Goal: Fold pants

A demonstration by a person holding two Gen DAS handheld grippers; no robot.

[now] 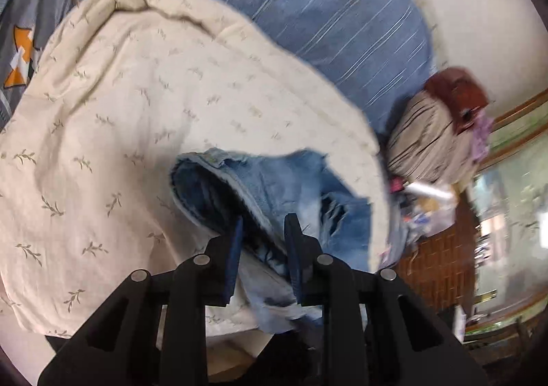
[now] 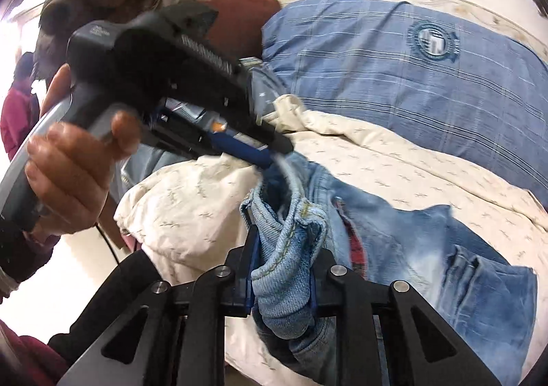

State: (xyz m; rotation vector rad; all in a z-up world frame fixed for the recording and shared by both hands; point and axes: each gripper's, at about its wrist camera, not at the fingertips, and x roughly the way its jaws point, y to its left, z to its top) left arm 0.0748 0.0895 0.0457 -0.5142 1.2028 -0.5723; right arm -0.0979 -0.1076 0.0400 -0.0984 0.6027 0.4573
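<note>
The pants [image 2: 394,242], faded blue denim, are lying bunched on a cream quilt [image 1: 137,112] sprigged with small leaf prints, which is covering most of the bed. Beyond the quilt, a blue striped pillow [image 2: 411,71] with a round crest is resting along the far edge, against a pale wall [image 1: 479,26]. A grey patterned sheet [image 1: 30,9] is showing at the quilt's other side. Past the end of the bed, a striped bundle with a red-brown cloth [image 1: 438,126] on top is sitting near wood-framed windows [image 1: 513,180], with brown tiled floor [image 1: 441,256] below.

The right tongs [image 2: 281,269] are clamping a thick fold of the denim waistband between their blue pads. The left tongs [image 1: 263,242] are gripping a hem of the pants, cloth passing between the two fingers. In the right wrist view, the person's left hand [image 2: 68,177] is holding the left tool's grey handle, its tip meeting the denim edge.
</note>
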